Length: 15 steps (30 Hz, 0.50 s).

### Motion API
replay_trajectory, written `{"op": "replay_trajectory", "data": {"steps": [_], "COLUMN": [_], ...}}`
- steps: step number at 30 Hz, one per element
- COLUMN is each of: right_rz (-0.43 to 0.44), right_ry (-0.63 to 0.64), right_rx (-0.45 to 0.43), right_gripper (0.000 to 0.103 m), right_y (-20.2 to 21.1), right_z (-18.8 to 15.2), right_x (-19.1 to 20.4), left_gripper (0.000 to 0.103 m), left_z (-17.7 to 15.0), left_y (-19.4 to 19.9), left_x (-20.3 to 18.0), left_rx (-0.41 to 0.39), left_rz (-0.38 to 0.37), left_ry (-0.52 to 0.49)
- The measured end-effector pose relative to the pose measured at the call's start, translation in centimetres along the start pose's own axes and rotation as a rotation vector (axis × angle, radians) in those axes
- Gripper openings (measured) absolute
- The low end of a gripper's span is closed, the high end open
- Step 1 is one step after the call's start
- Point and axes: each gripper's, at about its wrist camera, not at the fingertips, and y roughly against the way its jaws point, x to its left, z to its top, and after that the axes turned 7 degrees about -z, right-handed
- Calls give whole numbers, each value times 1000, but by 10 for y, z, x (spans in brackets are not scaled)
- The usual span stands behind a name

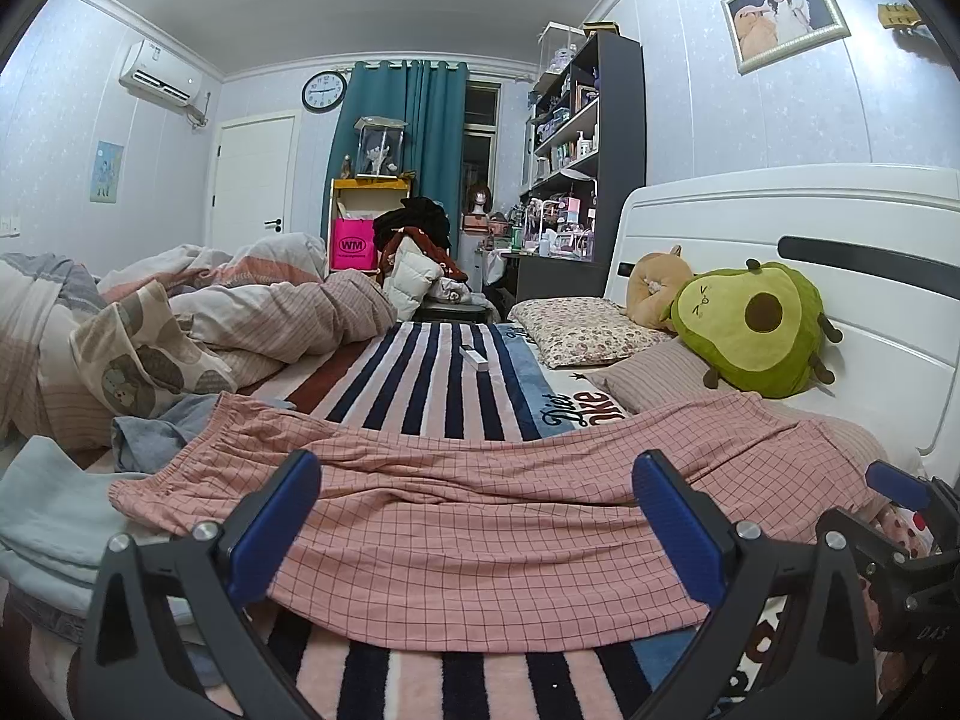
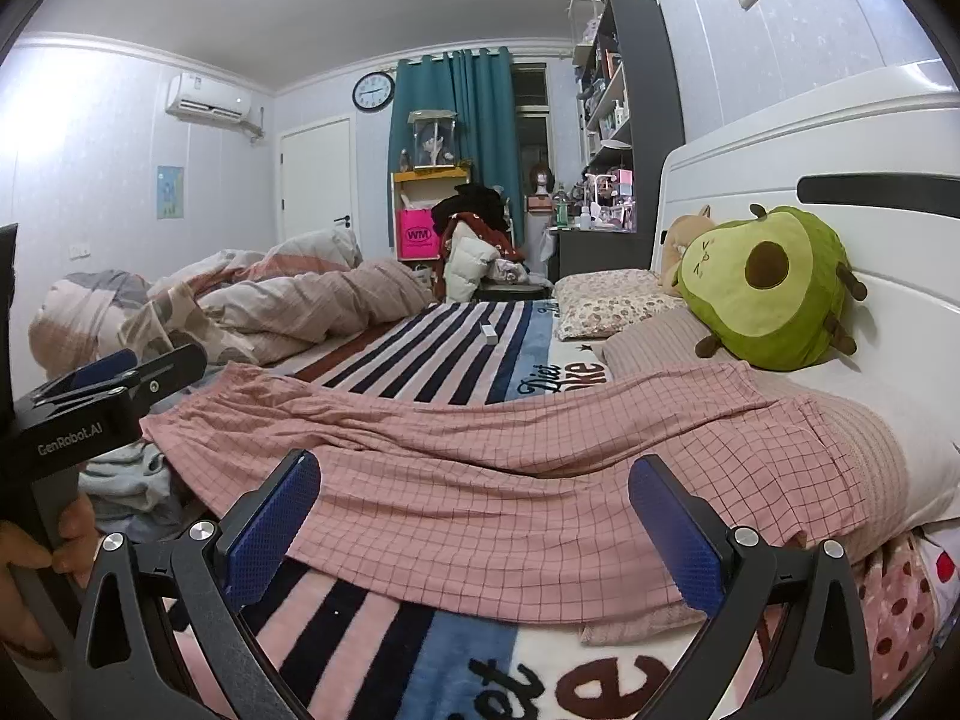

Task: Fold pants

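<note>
Pink checked pants (image 1: 480,516) lie spread across the striped blanket (image 1: 432,384) on the bed, waistband at the left, legs reaching right onto a pillow. They also show in the right wrist view (image 2: 510,480). My left gripper (image 1: 480,516) is open and empty, its blue pads just above the near edge of the pants. My right gripper (image 2: 474,516) is open and empty, over the near edge toward the leg end. The left gripper also shows in the right wrist view (image 2: 114,384), at the left by the waistband.
A crumpled duvet (image 1: 198,318) lies at the back left. Light blue clothes (image 1: 60,510) lie left of the waistband. An avocado plush (image 1: 756,324), pillows (image 1: 588,330) and a white headboard (image 1: 840,228) are at the right. A small white box (image 1: 474,357) lies on the blanket.
</note>
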Motion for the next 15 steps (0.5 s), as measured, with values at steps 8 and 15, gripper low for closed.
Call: {"op": "replay_trajectory", "data": {"steps": [8, 15], "right_rz": [1, 1], "right_ry": [-1, 0], "right_rx": [0, 1], "right_gripper": [103, 103], "right_y": [0, 0], "right_z": [0, -1], "right_x": [0, 3], "left_gripper": [102, 102], "left_z": [0, 0], "left_y": [0, 0], "left_x": [0, 0], "left_rx": [0, 0], "left_rz": [0, 0], "left_ry": [0, -1]}}
